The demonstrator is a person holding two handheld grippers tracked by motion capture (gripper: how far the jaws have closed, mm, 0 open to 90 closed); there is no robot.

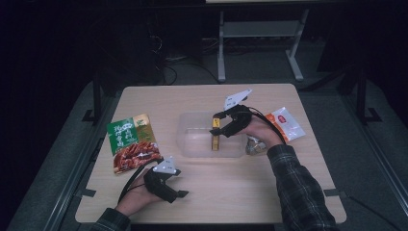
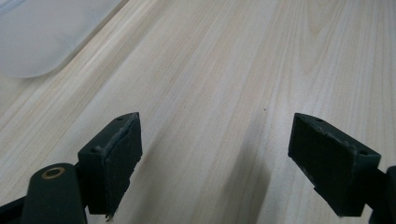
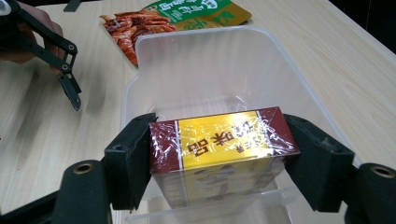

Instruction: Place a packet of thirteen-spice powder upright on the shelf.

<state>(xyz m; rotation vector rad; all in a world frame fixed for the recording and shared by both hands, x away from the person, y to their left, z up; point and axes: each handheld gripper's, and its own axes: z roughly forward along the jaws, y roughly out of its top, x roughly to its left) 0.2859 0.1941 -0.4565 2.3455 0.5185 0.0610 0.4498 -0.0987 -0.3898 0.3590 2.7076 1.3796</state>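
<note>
Two hand-held grippers work a pale wood-grain tabletop (image 1: 226, 183) from above: the right hand-held gripper (image 1: 217, 129) holds a boxy carton (image 1: 215, 139) inside a clear plastic tub (image 1: 187, 139) mid-table. The left hand-held gripper (image 2: 215, 158), jaws apart, faces bare wood. Along the right hand-held gripper (image 3: 219, 154), the glossy film-wrapped carton (image 3: 219, 140) is clamped between the pads, just inside the tub's (image 3: 210, 60) near rim.

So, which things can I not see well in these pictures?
- Box: its lower part, in the right gripper view, is cut off by the bottom edge and hidden behind the right gripper.
- Small wrapped item, high view: partly behind the person's right hand, too small to identify.
- Clear tub, left gripper view: blurred, cut off at the corner.
</note>
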